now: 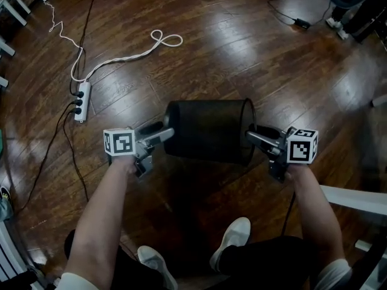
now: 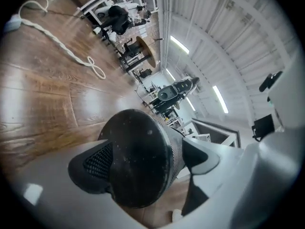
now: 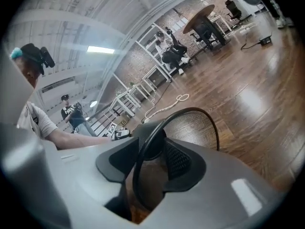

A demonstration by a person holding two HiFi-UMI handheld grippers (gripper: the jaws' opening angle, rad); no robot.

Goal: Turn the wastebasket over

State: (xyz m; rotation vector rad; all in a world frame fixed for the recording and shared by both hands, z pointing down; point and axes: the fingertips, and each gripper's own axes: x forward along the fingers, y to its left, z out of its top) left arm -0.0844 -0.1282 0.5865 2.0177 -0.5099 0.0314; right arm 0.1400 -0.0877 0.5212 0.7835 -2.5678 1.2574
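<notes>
Over the floor (image 1: 242, 41), the wastebasket (image 1: 208, 130) is held sideways, base clamped in the left gripper (image 1: 163, 134), rim in the right gripper (image 1: 254, 136), with half the turn judged outstanding.

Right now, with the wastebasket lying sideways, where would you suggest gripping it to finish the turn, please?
At its two ends, one tool from each side. The mesh wastebasket lies sideways, so the right tool pinches the thin open rim, one jaw inside, and the left tool clamps the closed base edge. The round wall looks too wide to span.

Left gripper (image 1: 164, 132) clamped, right gripper (image 1: 252, 135) clamped
</notes>
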